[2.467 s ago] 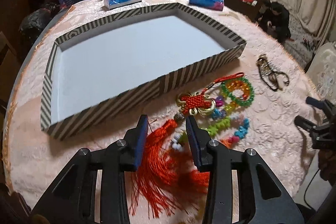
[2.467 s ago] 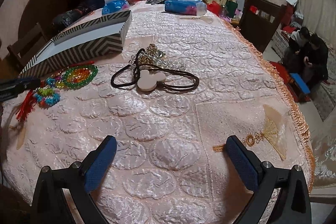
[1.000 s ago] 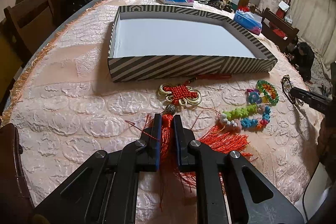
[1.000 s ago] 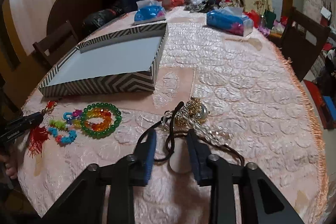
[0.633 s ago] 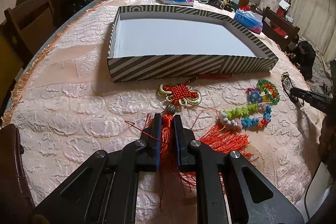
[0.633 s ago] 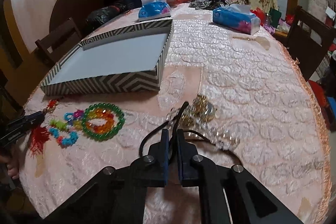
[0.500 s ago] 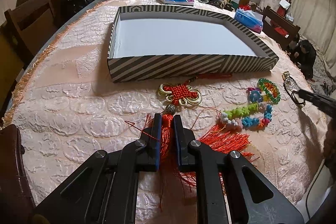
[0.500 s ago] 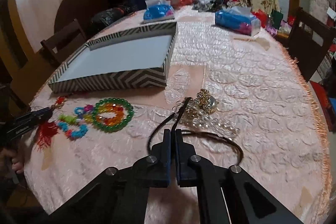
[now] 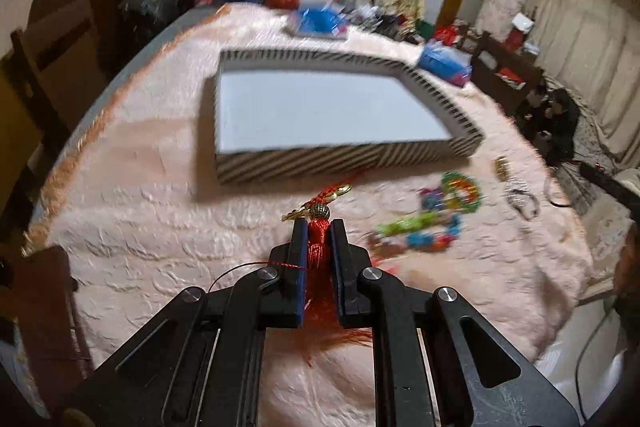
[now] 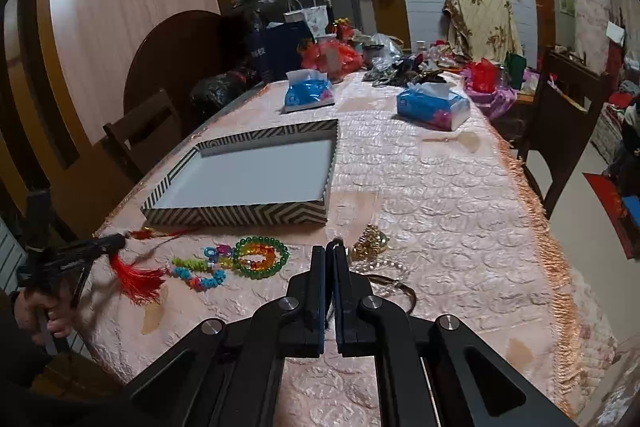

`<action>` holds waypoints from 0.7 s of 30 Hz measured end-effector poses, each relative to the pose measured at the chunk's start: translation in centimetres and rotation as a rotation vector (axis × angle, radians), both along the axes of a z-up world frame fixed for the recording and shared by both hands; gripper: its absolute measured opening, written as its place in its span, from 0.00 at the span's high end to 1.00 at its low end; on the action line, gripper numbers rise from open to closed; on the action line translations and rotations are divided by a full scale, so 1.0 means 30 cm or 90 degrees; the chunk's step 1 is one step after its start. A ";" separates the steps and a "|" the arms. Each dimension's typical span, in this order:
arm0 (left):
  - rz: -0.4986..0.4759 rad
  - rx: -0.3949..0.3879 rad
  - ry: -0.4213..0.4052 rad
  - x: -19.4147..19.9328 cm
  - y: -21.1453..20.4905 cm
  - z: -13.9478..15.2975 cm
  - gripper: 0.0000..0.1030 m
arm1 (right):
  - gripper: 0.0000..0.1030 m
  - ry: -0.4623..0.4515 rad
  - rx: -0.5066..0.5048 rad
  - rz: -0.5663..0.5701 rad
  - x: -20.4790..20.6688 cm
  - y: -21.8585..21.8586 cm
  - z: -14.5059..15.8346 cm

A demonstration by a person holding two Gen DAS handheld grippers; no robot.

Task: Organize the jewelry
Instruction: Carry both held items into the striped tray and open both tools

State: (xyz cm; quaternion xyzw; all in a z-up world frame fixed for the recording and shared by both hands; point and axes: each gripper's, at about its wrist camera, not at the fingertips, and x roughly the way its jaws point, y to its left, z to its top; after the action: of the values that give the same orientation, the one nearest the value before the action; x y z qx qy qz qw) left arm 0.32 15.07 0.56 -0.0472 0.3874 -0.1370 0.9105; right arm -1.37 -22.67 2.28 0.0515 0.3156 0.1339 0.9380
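Note:
My left gripper is shut on the red tassel of a Chinese knot ornament and holds it lifted above the cloth; the knot end hangs toward the striped box. It also shows in the right wrist view. My right gripper is shut on the black cord necklace, whose gold and pearl parts lie just ahead. The striped box is empty with a white floor. Colourful bead bracelets lie in front of it.
Two blue tissue packs lie farther back on the pink tablecloth. Bags and clutter fill the far end. Wooden chairs stand on both sides. The table's fringed edge runs along the right.
My left gripper has lifted the tassel ornament off the cloth. My right gripper has risen and pulled back, still shut on the black cord.

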 end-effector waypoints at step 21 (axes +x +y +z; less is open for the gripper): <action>-0.014 0.003 -0.069 -0.003 -0.043 0.233 0.91 | 0.97 0.027 -0.049 -0.068 0.002 0.011 0.013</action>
State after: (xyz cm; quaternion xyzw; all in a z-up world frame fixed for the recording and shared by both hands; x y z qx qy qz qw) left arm 0.24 13.79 7.55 -0.0332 0.3386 -0.1484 0.9286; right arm -1.30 -22.36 2.67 0.0346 0.3373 0.0705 0.9381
